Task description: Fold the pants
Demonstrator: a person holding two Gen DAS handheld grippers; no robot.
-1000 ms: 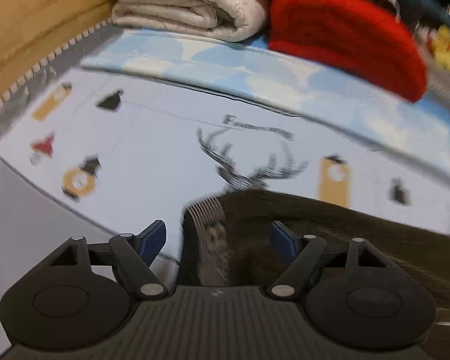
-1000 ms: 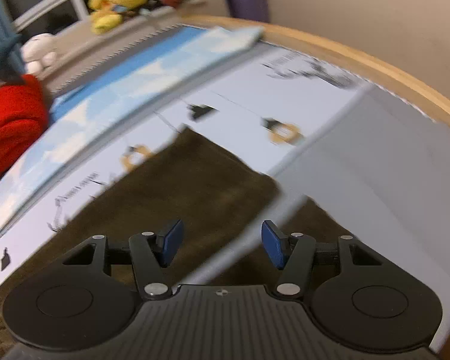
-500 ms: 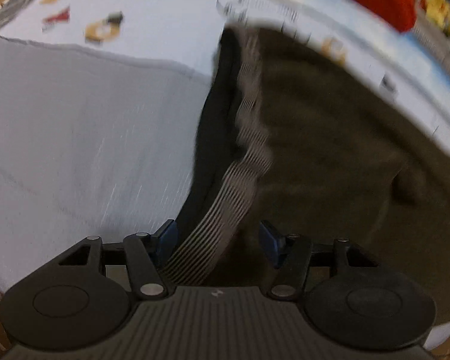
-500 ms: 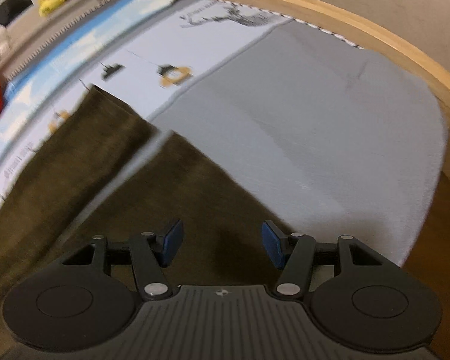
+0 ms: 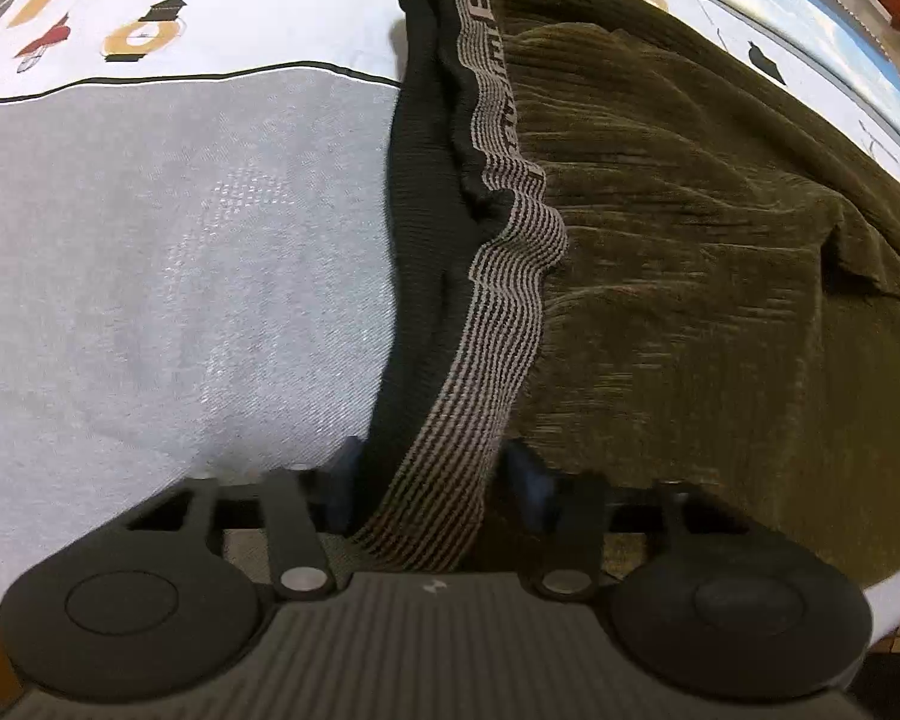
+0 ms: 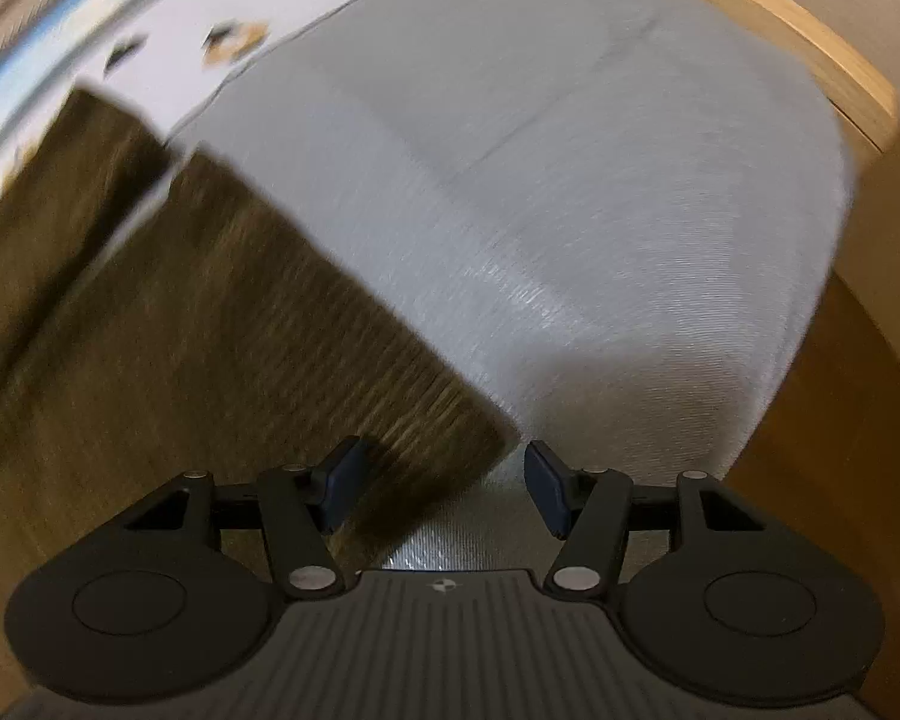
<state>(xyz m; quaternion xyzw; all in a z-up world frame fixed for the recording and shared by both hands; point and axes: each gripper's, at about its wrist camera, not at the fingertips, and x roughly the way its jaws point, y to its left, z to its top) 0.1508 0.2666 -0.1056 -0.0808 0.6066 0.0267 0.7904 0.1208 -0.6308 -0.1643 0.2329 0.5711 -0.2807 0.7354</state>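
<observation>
The striped waistband [image 5: 498, 222] of the pants [image 5: 690, 240] carries woven lettering — only a capital "B" near its far end reads clearly, the letters after it too crumpled to make out. Small print at the top edge of the bedsheet [image 5: 150, 240] is cut off and unreadable. The right wrist view — blurred — shows no text.

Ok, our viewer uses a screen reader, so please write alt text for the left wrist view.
The left gripper is closing around the striped waistband of dark olive pants, which lie flat on a grey and white patterned bedspread.
</observation>
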